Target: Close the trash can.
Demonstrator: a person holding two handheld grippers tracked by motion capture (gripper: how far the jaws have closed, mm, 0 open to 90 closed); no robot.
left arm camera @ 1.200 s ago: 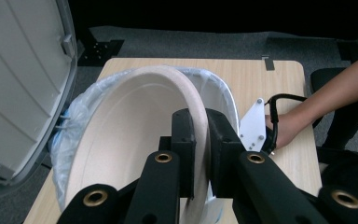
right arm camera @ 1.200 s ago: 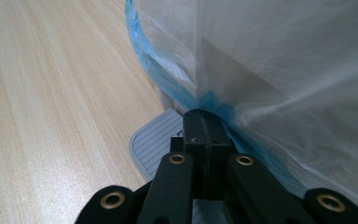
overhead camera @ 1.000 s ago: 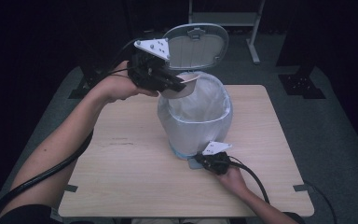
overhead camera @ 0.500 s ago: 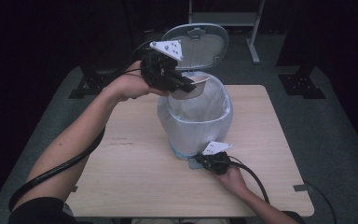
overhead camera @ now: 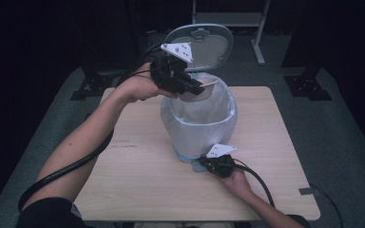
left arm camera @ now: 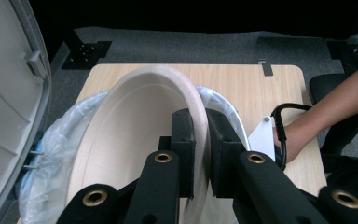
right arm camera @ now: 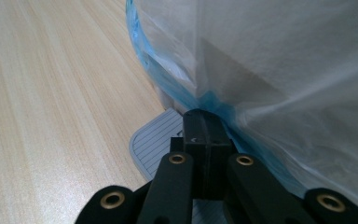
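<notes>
A pale paper bowl (left arm camera: 135, 126) is clamped by its rim in my left gripper (left arm camera: 200, 135), tilted on edge. In the high view this gripper (overhead camera: 197, 89) holds the bowl (overhead camera: 208, 88) over the mouth of a small pedal bin (overhead camera: 197, 128) lined with a translucent bag. The bin's grey lid (overhead camera: 199, 40) stands raised behind it. My right gripper (right arm camera: 205, 126) is shut with nothing between its jaws, and its tips rest on the grey ribbed pedal (right arm camera: 156, 137) at the bin's foot. In the high view it (overhead camera: 206, 164) sits at the bin's near side.
The bag (right arm camera: 284, 70) bulges over the bin's wall, with a blue edge low down. The bin stands mid-table on a light wooden top (overhead camera: 123, 166). The lid's inner face (left arm camera: 9, 93) is close on the left of the bowl. Dark stands surround the table.
My left gripper has carried the bowl to the right, from beside the bin's rim to over its opening. The right gripper has stayed on the pedal, and the lid has stayed up.
</notes>
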